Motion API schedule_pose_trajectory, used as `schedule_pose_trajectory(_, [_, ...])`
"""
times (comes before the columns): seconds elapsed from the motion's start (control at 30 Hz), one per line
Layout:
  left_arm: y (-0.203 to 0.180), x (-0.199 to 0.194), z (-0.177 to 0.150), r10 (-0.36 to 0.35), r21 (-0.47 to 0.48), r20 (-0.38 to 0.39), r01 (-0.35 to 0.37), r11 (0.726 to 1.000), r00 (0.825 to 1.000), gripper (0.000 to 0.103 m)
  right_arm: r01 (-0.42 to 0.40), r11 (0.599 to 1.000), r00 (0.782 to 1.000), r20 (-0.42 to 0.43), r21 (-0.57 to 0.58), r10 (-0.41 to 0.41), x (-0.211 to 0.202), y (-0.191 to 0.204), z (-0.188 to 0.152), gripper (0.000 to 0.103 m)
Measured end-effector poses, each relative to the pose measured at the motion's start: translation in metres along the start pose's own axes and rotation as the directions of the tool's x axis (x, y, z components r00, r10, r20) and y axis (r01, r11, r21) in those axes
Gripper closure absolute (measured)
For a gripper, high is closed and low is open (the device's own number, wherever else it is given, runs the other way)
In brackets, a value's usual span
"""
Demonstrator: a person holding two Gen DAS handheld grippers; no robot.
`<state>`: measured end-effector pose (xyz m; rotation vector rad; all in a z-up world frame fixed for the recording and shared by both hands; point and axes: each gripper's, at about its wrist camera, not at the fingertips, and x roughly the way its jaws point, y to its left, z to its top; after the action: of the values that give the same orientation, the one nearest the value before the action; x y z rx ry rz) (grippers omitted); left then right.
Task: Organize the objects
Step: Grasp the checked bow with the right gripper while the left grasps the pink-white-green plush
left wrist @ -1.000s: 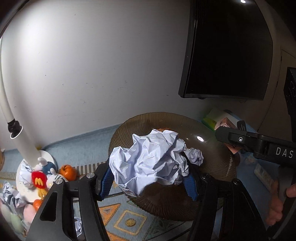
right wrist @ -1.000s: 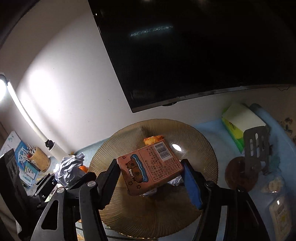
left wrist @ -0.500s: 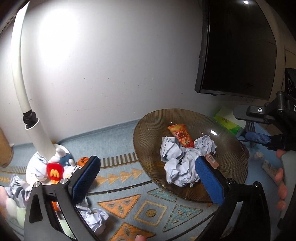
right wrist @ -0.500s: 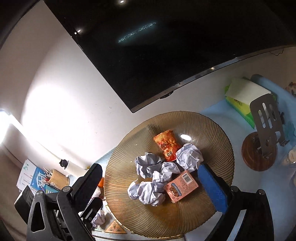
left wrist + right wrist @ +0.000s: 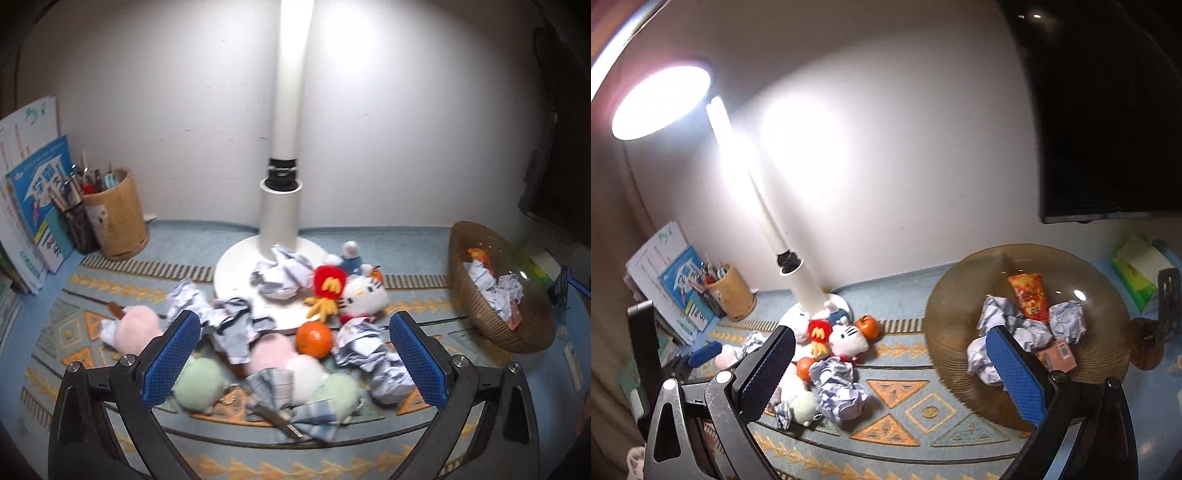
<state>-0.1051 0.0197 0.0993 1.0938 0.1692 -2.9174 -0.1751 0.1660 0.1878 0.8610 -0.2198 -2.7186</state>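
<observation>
Left gripper (image 5: 295,354), jaws apart, empty, above toys and paper balls (image 5: 373,354) beside the lamp (image 5: 282,206). Right gripper (image 5: 890,373), likewise spread, near the bowl (image 5: 1108,369), apparently above it.

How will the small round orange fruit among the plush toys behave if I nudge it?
The small round orange fruit probably rolls, being round with a smooth skin. The pink plush ball touching it may stop it.
</observation>
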Motion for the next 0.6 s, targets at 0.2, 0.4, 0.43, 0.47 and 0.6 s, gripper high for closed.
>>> schedule_pose_trajectory(0.2, [0.085,0.008,-0.026,0.066,-0.121,-0.052,-0.072,0.990,0.996,0.000,-0.039,0.970,0.998,-0.048,-0.242,0.029,0.031,0.080,-0.049,0.000])
schedule_pose_trajectory(0.4, [0.116,0.027,-0.048,0.036,-0.172,-0.098,-0.052,0.984,0.995,0.000,-0.018,0.853,0.996,-0.082,-0.521,-0.029,0.067,0.131,-0.119,0.000])
schedule_pose_trajectory(0.43, [0.117,0.030,-0.051,0.032,-0.177,-0.101,-0.050,0.983,0.994,0.000,-0.022,0.834,0.995,-0.092,-0.552,-0.034,0.071,0.137,-0.126,0.000])
schedule_pose_trajectory(0.47, [0.117,0.033,-0.053,0.026,-0.183,-0.102,-0.044,0.982,0.994,0.000,-0.027,0.819,0.994,-0.102,-0.573,-0.039,0.077,0.142,-0.133,0.000])
schedule_pose_trajectory(0.6, [0.115,0.044,-0.055,0.008,-0.187,-0.100,-0.026,0.982,0.995,0.000,-0.047,0.790,0.991,-0.129,-0.611,-0.041,0.095,0.157,-0.144,0.000])
